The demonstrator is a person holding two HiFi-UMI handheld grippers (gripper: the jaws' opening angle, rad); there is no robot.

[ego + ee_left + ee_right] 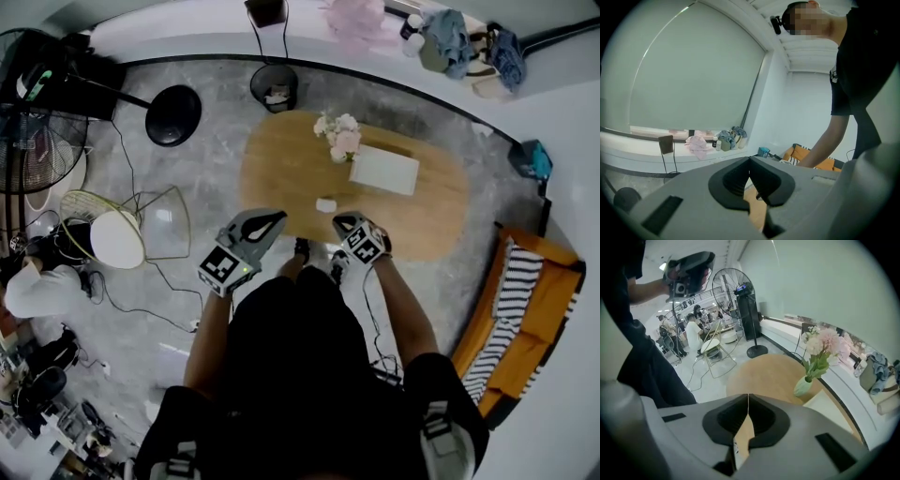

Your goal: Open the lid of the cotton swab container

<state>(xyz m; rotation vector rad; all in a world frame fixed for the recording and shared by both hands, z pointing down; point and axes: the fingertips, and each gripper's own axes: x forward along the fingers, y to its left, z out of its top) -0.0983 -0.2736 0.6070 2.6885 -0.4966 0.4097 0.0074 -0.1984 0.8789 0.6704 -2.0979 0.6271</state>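
- Head view: a small white container (pixel 325 204) sits on the oval wooden table (pixel 281 169), near its front edge.
- The grey left gripper (pixel 279 218) has its fingers squeezed together, holding nothing.
- The grey right gripper (pixel 339 222), near the container, is the same.
- A vase of pink flowers (pixel 338 139) stands farther back.

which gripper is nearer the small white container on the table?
Right. In the head view the right gripper sits just right of and below the white container; the left gripper is farther off to its left. Neither touches it.
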